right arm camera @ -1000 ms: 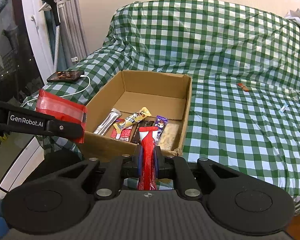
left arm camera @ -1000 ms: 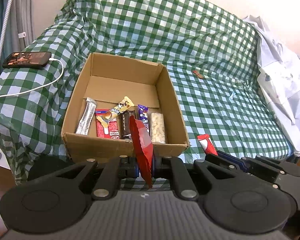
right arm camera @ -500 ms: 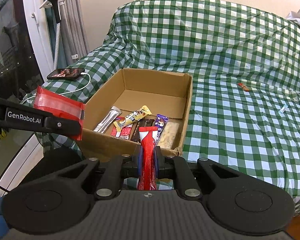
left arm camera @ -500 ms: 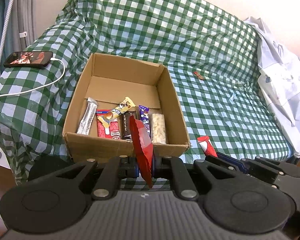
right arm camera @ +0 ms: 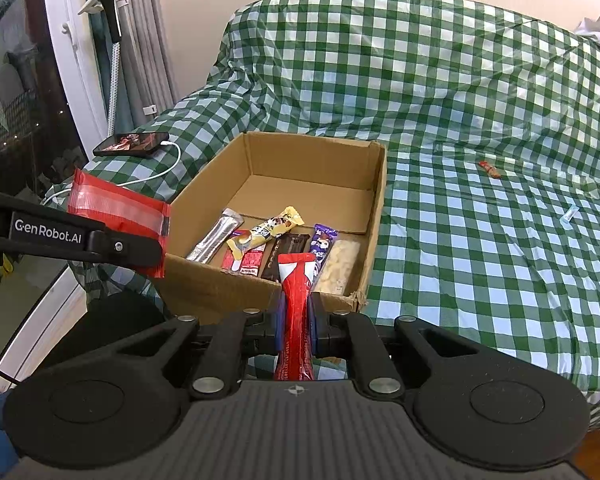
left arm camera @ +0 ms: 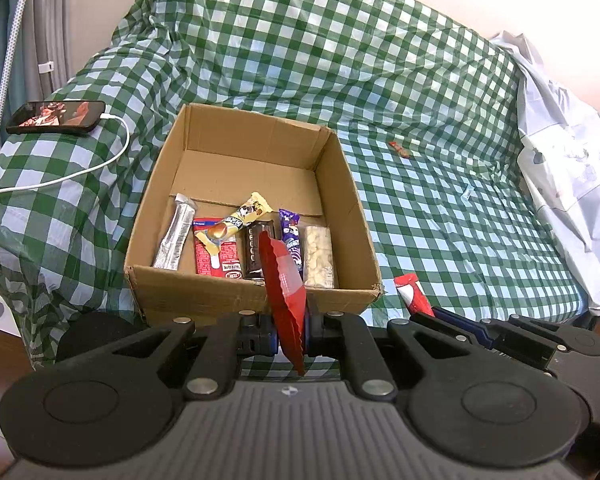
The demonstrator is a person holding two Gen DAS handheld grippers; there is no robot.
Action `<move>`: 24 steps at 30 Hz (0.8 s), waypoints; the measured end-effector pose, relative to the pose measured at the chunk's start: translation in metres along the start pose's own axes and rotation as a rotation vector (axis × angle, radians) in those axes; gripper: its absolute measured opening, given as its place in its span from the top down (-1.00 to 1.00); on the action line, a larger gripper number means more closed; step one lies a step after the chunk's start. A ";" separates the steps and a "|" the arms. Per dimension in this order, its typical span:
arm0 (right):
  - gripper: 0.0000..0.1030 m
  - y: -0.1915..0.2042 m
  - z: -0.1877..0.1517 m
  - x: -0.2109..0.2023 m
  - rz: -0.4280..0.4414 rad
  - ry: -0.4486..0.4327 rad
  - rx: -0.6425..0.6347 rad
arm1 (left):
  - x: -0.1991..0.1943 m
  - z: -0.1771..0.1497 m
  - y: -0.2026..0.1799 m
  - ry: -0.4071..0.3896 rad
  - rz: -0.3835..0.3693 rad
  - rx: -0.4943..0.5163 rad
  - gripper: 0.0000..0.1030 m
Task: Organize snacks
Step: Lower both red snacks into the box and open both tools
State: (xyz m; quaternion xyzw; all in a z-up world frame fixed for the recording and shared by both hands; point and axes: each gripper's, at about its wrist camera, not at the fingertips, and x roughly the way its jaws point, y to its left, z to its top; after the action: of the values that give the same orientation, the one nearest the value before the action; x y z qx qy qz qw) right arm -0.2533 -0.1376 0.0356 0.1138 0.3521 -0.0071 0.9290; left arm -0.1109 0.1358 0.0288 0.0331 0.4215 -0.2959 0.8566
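Right, both hands loaded: the left gripper [left arm camera: 290, 326] pinches a flat red packet [left arm camera: 282, 280], the right gripper [right arm camera: 296, 326] a red snack bar [right arm camera: 296, 296], just short of the cardboard box [left arm camera: 204, 292]. Best reach over the near wall, then drop each beside the row.

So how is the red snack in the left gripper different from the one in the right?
The left hand-held gripper pinches a flat, wide, all-red packet with a zigzag edge. The right hand-held gripper pinches a narrow red bar with a white and blue tip. Both are red and held just short of the cardboard box.
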 end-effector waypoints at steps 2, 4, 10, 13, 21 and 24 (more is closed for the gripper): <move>0.76 0.000 -0.001 0.000 0.001 0.002 0.000 | 0.000 0.000 0.000 0.000 0.001 -0.002 0.77; 0.76 -0.001 -0.002 0.000 0.001 0.005 0.000 | 0.001 0.000 0.002 0.000 0.002 -0.006 0.77; 0.76 -0.001 -0.003 0.004 0.000 0.008 0.000 | 0.005 0.000 0.006 -0.002 0.002 -0.011 0.77; 0.77 -0.002 -0.002 0.008 -0.006 0.007 0.003 | 0.007 0.003 0.010 -0.008 0.003 -0.021 0.77; 0.76 -0.001 0.009 0.012 -0.015 0.010 0.002 | 0.010 0.015 0.023 -0.025 0.028 -0.051 0.77; 0.76 0.000 0.013 0.014 -0.012 0.010 0.000 | 0.013 0.020 0.028 -0.025 0.031 -0.062 0.77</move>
State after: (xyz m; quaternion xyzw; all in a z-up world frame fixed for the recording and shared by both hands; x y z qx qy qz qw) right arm -0.2341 -0.1392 0.0358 0.1115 0.3573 -0.0122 0.9272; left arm -0.0754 0.1467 0.0265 0.0094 0.4192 -0.2697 0.8669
